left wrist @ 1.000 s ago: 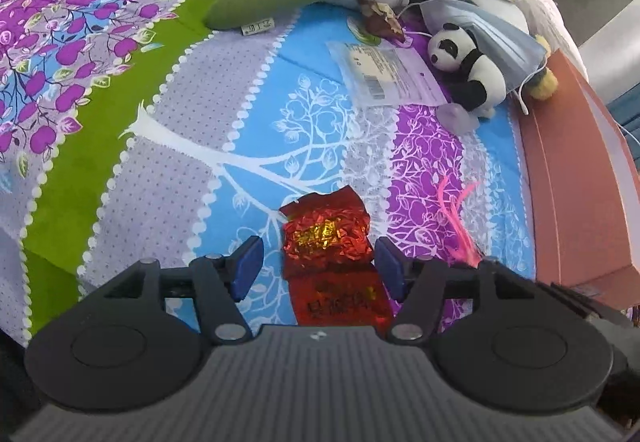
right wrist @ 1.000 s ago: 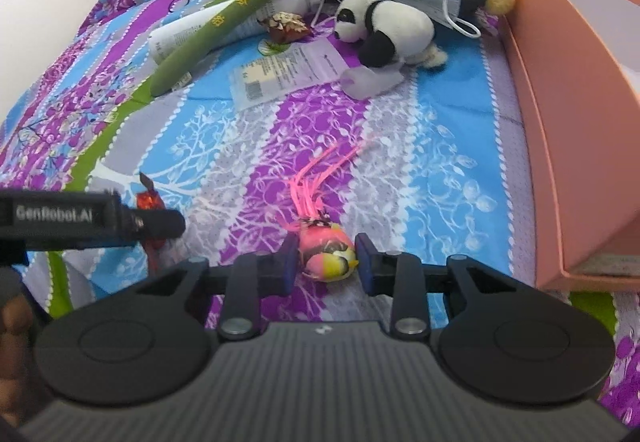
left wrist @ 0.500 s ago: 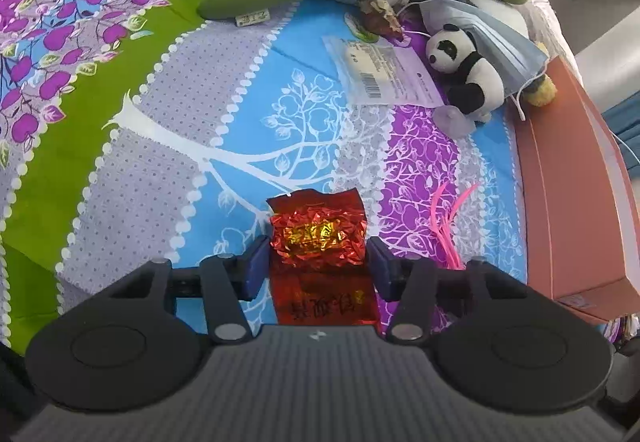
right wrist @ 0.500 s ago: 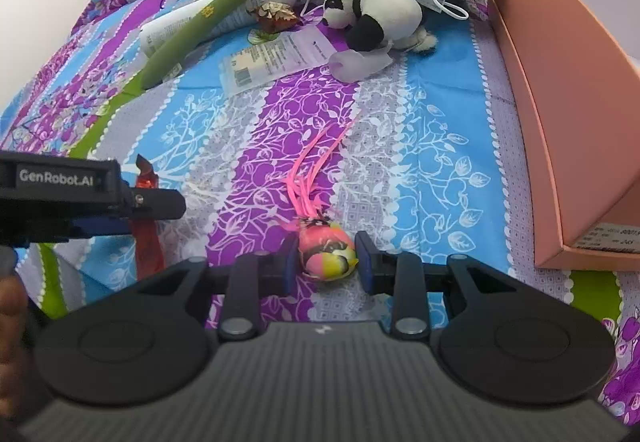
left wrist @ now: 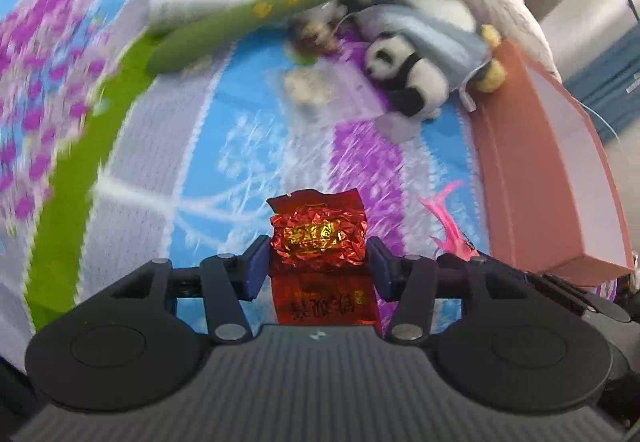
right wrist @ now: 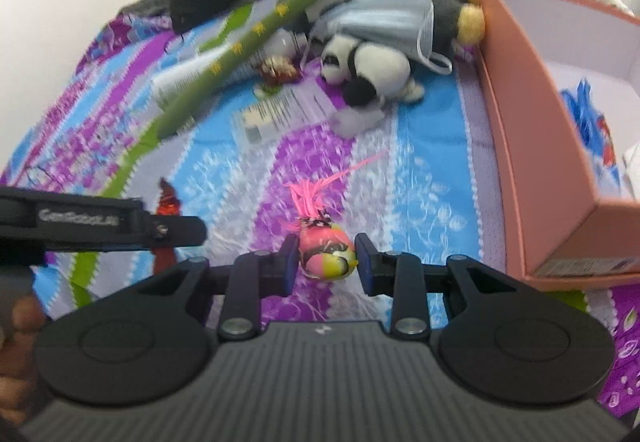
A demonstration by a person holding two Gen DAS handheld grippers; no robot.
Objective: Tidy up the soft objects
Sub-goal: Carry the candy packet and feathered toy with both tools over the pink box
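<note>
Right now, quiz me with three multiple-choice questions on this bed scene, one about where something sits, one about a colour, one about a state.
1. Where does the blue face mask lie?
A. Draped over the plush toys
B. Inside the box
C. Between gripper fingers

2. What colour is the packet between the left gripper's fingers?
A. Green
B. Red foil
C. White

3. What is the right gripper doing?
A. Standing open with nothing between its fingers
B. Clamping the panda
C. Clamping a pink and yellow tasselled toy

Answers: 1 A, the mask covers the plush pile. 2 B, crinkled red foil shows. 3 C, both pads press the toy.
</note>
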